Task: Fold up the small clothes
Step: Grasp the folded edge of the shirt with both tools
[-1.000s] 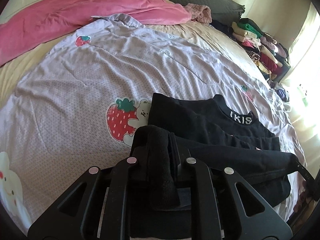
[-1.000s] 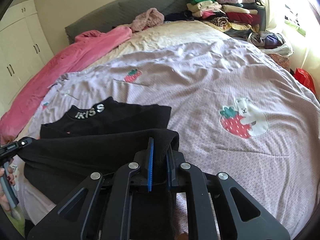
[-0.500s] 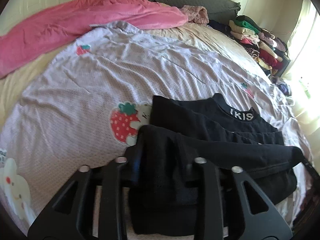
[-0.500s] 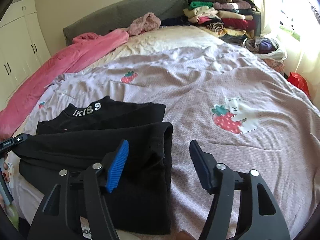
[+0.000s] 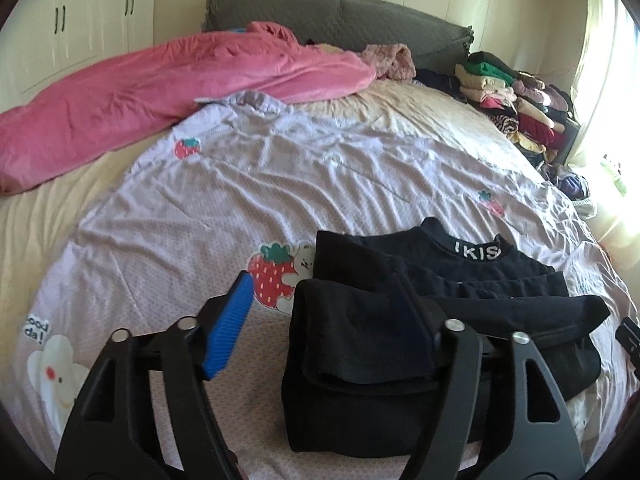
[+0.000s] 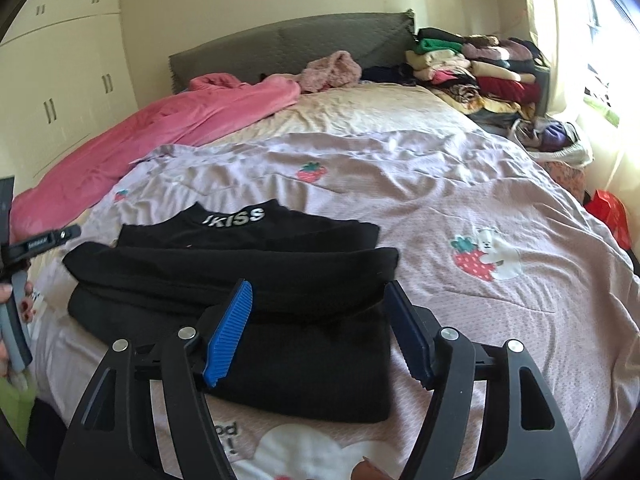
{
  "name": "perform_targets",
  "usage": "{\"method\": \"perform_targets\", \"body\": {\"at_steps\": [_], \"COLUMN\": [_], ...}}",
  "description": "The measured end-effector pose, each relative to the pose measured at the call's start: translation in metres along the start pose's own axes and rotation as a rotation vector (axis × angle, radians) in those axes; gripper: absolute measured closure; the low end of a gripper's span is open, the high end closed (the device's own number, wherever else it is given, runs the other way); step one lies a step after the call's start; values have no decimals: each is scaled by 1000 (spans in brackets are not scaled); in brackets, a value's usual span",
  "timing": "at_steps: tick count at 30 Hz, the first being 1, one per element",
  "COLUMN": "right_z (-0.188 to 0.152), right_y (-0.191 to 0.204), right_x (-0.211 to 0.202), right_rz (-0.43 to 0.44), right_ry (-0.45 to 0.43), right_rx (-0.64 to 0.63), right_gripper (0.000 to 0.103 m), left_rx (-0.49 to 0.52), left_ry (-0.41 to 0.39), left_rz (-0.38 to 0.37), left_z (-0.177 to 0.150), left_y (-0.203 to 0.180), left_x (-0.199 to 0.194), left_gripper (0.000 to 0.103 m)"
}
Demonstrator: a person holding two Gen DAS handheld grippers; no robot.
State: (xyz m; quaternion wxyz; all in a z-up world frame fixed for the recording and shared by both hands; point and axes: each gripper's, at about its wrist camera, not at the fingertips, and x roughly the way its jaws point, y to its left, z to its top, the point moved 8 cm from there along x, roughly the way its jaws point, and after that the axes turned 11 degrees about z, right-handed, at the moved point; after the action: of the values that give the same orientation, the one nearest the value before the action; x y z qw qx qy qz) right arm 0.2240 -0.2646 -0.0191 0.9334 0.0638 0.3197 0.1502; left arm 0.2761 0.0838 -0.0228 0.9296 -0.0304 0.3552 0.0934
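A small black top [image 5: 400, 320] with white "IKISS" lettering at its collar lies folded in layers on the lilac strawberry-print quilt [image 5: 240, 200]. It also shows in the right wrist view [image 6: 260, 280]. My left gripper [image 5: 324, 328] is open and empty, raised over the top's left edge. My right gripper [image 6: 320, 328] is open and empty, raised over the top's right edge. The left gripper's handle and the hand on it show at the left of the right wrist view [image 6: 20, 280].
A pink blanket [image 5: 160, 92] lies across the far left of the bed. Stacks of folded clothes [image 5: 508, 96] stand at the far right by the window. A grey headboard [image 6: 288, 48] and white wardrobes [image 6: 60, 80] are behind. A red bag [image 6: 608, 212] sits at the bed's right.
Both grippers were shut on the top's folded edge, then opened and let it drop onto the quilt. Both have pulled back and up from the top.
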Motion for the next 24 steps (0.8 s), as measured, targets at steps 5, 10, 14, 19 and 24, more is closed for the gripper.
{"method": "perform_targets", "body": {"at_steps": [5, 10, 14, 19, 24], "right_z": [-7, -15, -24, -40, -52], "right_y": [18, 31, 39, 53, 56], "right_x": [3, 9, 18, 35, 55], "right_rz": [17, 29, 40, 61, 56], "right_ry": [22, 50, 83, 154, 209], "right_rx": [-42, -70, -92, -133, -146], "right_gripper": [35, 35, 36, 52, 64], "left_rx": [-16, -11, 47, 167, 305], "left_ry": [-59, -96, -84, 18, 130], "left_rz": [19, 27, -16, -99, -86], "left_z": [5, -1, -16, -51, -91], "left_y": [8, 14, -2, -42, -71], "left_x": [-18, -39, -46, -37, -8], "left_gripper": [30, 31, 45, 71, 80]}}
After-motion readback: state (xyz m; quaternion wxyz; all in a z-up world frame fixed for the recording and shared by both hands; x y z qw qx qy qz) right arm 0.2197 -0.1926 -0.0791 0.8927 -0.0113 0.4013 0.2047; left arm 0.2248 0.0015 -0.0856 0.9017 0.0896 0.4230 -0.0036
